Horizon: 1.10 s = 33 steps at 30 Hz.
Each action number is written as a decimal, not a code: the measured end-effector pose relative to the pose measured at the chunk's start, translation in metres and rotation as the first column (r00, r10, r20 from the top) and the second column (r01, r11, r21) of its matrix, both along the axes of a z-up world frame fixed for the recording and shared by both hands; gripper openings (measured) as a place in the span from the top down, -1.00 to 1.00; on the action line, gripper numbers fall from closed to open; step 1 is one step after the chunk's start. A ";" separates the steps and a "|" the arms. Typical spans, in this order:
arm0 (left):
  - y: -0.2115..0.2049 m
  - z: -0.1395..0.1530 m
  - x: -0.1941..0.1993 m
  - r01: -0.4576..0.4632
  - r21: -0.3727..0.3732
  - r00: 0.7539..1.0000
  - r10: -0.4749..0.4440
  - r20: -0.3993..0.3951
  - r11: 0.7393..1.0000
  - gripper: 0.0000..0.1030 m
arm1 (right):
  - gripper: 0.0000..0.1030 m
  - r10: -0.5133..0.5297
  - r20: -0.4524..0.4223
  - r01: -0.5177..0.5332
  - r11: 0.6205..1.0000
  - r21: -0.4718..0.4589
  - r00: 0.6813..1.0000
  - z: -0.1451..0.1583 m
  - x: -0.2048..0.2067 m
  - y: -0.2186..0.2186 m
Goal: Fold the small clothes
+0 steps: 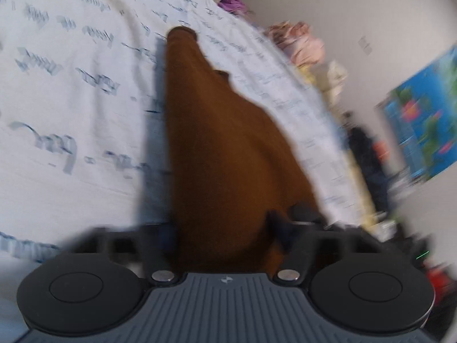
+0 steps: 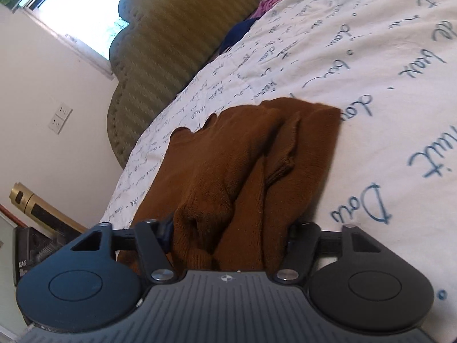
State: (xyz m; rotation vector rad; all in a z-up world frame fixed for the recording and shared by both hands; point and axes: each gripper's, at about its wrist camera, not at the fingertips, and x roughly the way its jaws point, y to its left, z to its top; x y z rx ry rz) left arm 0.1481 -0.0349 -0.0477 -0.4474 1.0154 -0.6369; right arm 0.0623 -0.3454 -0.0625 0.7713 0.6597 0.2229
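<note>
A brown knitted garment [image 1: 222,148] hangs stretched from my left gripper [image 1: 225,228], which is shut on its near edge, above the white bed cover [image 1: 71,91]. Its far end, a cuff, points toward the bed's far side. In the right wrist view the same brown garment [image 2: 242,165] lies bunched in folds on the bed cover [image 2: 385,85], and my right gripper [image 2: 228,240] is shut on its near edge. The fingertips of both grippers are hidden by the cloth.
The bed cover is white with blue script. A green striped headboard [image 2: 171,43] stands behind it. Purple, dark blue and pink clothes [image 1: 300,43] lie along the bed's far edge. A bright poster [image 1: 422,120] hangs on the wall. A window [image 2: 85,14] and a wall socket [image 2: 60,117] show left.
</note>
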 end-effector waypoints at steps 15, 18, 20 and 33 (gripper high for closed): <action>0.019 0.022 -0.043 -0.061 0.110 0.995 0.052 0.089 0.992 0.33 | 0.12 0.008 -0.029 -0.007 0.999 0.032 1.000 0.008 -0.019 0.024; 0.019 0.031 -0.058 -0.088 0.170 0.987 0.063 0.149 0.982 0.05 | -0.07 -0.009 -0.031 0.008 1.000 -0.009 0.999 0.010 -0.029 0.027; 0.019 0.039 -0.070 -0.116 0.225 0.975 0.067 0.212 0.968 -0.24 | -0.23 -0.015 -0.018 0.013 0.995 -0.095 1.000 0.018 -0.040 0.033; 0.028 0.032 -0.113 -0.218 0.332 0.954 0.128 0.272 0.918 -0.35 | -0.69 -0.072 -0.009 0.059 0.877 -0.476 0.997 0.033 -0.089 0.070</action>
